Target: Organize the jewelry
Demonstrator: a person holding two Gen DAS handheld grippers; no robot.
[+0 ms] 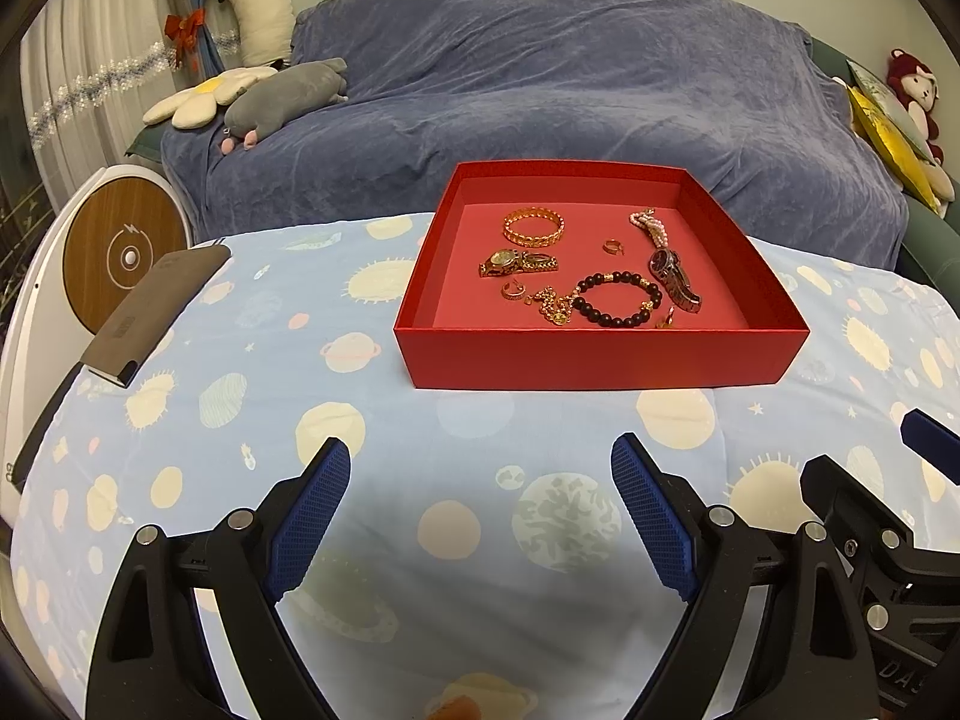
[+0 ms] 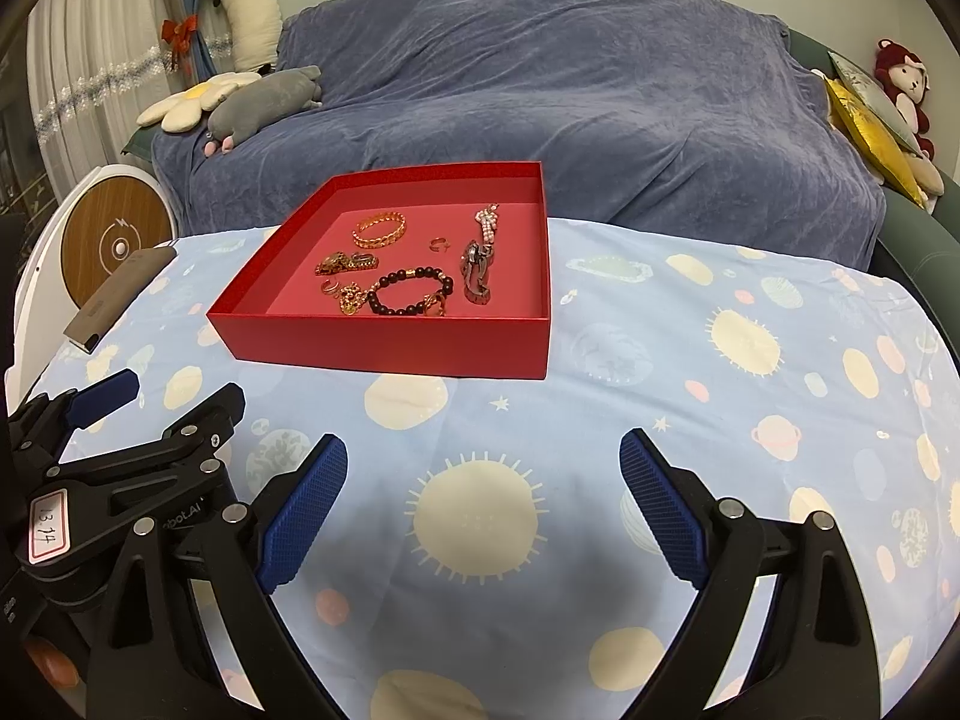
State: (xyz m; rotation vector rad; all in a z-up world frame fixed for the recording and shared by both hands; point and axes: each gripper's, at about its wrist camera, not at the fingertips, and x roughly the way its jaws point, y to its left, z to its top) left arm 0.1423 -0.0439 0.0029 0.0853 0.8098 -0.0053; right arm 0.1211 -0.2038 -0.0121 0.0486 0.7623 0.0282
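Note:
A red open box [image 1: 600, 360] [image 2: 390, 348] stands on the planet-print cloth. In it lie a gold bangle [image 1: 533, 226] [image 2: 379, 229], a gold watch [image 1: 516, 262] [image 2: 345, 264], a dark watch [image 1: 675, 279] [image 2: 476, 273], a black bead bracelet [image 1: 618, 300] [image 2: 411, 294], a pink bead bracelet [image 1: 648, 225] [image 2: 487, 222], a gold chain [image 1: 553, 307] [image 2: 351, 299] and small rings. My left gripper [image 1: 480, 468] is open and empty, near the box's front. My right gripper [image 2: 483, 462] is open and empty, right of the left one [image 2: 162, 414].
A grey phone-like slab [image 1: 153, 312] [image 2: 117, 294] lies at the table's left edge. A round white and wood device [image 1: 120, 258] stands beyond it. A sofa under a blue cover [image 1: 540, 90] with plush toys stands behind the table.

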